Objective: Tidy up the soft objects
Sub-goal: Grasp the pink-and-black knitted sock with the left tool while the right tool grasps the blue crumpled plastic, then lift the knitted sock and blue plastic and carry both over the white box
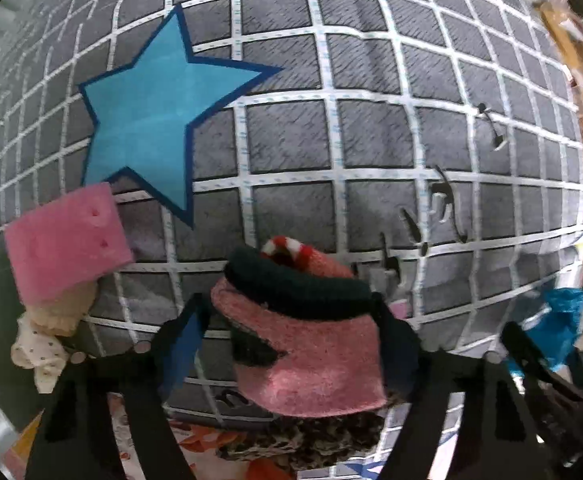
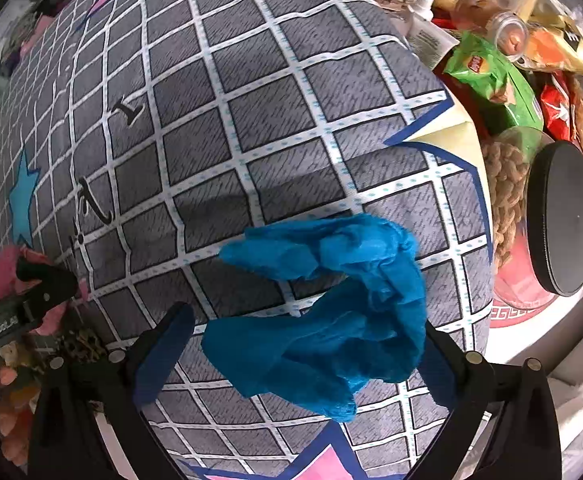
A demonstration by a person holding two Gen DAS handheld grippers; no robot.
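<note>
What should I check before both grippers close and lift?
1. Pink sock between left gripper fingers: ok.
2. Left pads pressing the sock: cannot tell; the gap looks open on one side.
3. Blue cloth between right gripper fingers: ok.
4. Right pads gripping the cloth: not ok, fingers stand apart from it.
5. Pink sponge outside the left fingers: ok.
6. Grey checked cushion fabric free of the fingers: cannot tell.

Both wrist cameras look straight down, close over the same grey checked cushion (image 1: 371,140), sharing its blue star (image 2: 21,200).
</note>
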